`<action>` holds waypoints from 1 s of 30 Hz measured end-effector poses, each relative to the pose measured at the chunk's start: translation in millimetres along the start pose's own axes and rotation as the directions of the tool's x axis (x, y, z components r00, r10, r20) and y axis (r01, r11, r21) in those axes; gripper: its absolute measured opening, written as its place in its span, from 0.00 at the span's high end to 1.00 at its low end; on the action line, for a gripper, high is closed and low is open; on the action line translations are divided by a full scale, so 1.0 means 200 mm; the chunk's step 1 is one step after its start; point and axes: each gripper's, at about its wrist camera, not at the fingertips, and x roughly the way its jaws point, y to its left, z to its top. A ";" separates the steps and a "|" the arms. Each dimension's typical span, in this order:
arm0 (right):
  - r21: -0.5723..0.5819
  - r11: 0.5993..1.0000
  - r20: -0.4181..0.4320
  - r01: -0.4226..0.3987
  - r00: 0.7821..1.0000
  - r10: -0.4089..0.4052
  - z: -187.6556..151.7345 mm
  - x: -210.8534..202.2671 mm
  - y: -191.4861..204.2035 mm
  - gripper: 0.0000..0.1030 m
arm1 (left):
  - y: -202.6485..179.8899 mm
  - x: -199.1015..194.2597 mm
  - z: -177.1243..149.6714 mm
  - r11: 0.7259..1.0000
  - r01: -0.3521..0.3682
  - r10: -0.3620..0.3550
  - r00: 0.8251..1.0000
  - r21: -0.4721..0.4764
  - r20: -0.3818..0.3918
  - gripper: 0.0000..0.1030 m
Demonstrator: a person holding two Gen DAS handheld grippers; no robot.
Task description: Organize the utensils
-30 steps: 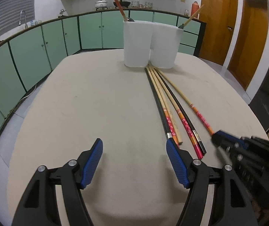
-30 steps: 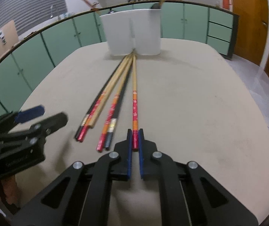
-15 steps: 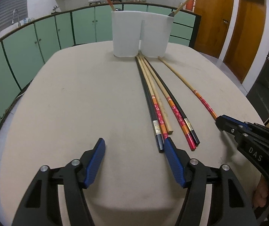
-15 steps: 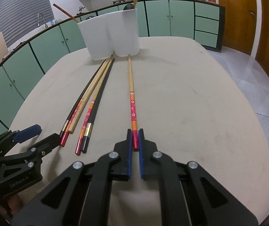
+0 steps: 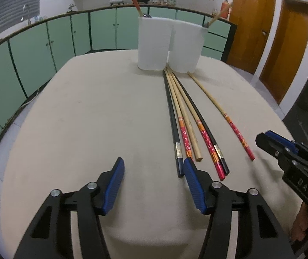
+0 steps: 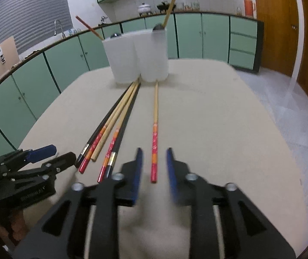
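Right gripper (image 6: 154,168) has just been opening, its jaws apart astride the lone chopstick (image 6: 155,129) without pressing it; left gripper (image 5: 153,181), just closing, stands open, holding nothing.

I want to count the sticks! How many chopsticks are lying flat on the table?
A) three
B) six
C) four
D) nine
B: five chopsticks lie bunched together and a sixth chopstick lies alone to their right, all on the table before the two white holders.
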 end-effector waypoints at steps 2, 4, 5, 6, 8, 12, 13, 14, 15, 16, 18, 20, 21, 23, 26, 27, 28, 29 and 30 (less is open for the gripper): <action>-0.004 1.000 -0.011 0.000 1.000 0.000 -0.02 -0.01 -0.01 0.71 | 0.00 -0.02 -0.01 1.000 -0.005 0.005 1.000 -0.010 0.011 0.45; -0.004 1.000 -0.027 0.002 1.000 -0.002 -0.05 -0.01 -0.01 0.71 | -0.01 -0.02 -0.02 1.000 -0.005 0.005 1.000 -0.006 0.010 0.45; -0.002 1.000 -0.035 0.002 0.999 -0.002 -0.06 -0.01 -0.01 0.71 | -0.02 -0.02 -0.02 1.000 -0.004 0.004 1.000 0.000 0.007 0.45; -0.001 1.000 -0.041 0.000 0.999 0.000 -0.07 0.00 -0.01 0.71 | -0.02 -0.02 -0.02 1.000 -0.004 0.004 1.000 0.003 0.004 0.45; 0.002 1.000 -0.053 -0.011 0.999 0.012 -0.07 0.02 0.00 0.71 | -0.03 -0.01 -0.03 1.000 -0.005 0.005 1.000 0.008 -0.004 0.45; -0.025 0.999 -0.065 -0.027 0.998 0.025 -0.08 0.03 0.04 0.71 | -0.04 0.00 -0.04 1.000 -0.011 0.012 1.000 0.014 -0.014 0.45; -0.027 0.999 -0.068 -0.027 0.997 0.025 -0.08 0.04 0.04 0.73 | -0.04 0.00 -0.04 1.000 -0.012 0.013 1.000 0.015 -0.016 0.45; -0.026 0.999 -0.074 -0.027 0.997 0.025 -0.09 0.04 0.05 0.73 | -0.04 0.01 -0.05 1.000 -0.014 0.014 1.000 0.016 -0.018 0.45; -0.023 0.999 -0.079 -0.024 0.997 0.022 -0.09 0.05 0.05 0.74 | -0.04 0.01 -0.05 1.000 -0.015 0.015 1.000 0.018 -0.019 0.45; -0.020 1.000 -0.083 -0.023 0.996 0.022 -0.09 0.06 0.04 0.76 | -0.04 0.01 -0.05 1.000 -0.018 0.018 1.000 0.021 -0.018 0.45; -0.013 1.000 -0.089 -0.026 0.996 0.025 -0.09 0.06 0.04 0.78 | -0.04 0.01 -0.06 1.000 -0.019 0.019 1.000 0.024 -0.017 0.45; -0.012 1.000 -0.088 -0.024 0.996 0.023 -0.08 0.07 0.04 0.79 | -0.04 0.02 -0.06 1.000 -0.019 0.019 1.000 0.025 -0.017 0.45; -0.013 1.000 -0.087 -0.023 0.996 0.022 -0.08 0.07 0.04 0.81 | -0.04 0.02 -0.05 1.000 -0.018 0.019 1.000 0.025 -0.016 0.45; -0.016 1.000 -0.088 -0.022 0.996 0.021 -0.08 0.08 0.04 0.83 | -0.04 0.02 -0.05 1.000 -0.016 0.017 1.000 0.024 -0.016 0.45; -0.024 1.000 -0.088 -0.017 0.996 0.015 -0.08 0.09 0.05 0.84 | -0.04 0.02 -0.06 1.000 -0.013 0.014 1.000 0.022 -0.015 0.45; -0.025 1.000 -0.088 -0.016 0.996 0.014 -0.08 0.10 0.05 0.84 | -0.03 0.02 -0.05 1.000 -0.012 0.012 1.000 0.020 -0.016 0.45; -0.024 1.000 -0.087 -0.017 0.996 0.014 -0.08 0.10 0.05 0.84 | -0.03 0.02 -0.06 1.000 -0.012 0.012 1.000 0.020 -0.016 0.45; -0.022 1.000 -0.086 -0.018 0.996 0.016 -0.08 0.10 0.05 0.84 | -0.04 0.02 -0.06 1.000 -0.014 0.014 1.000 0.022 -0.017 0.45; -0.019 1.000 -0.086 -0.020 0.996 0.018 -0.08 0.10 0.04 0.84 | -0.04 0.02 -0.06 1.000 -0.016 0.017 1.000 0.024 -0.018 0.45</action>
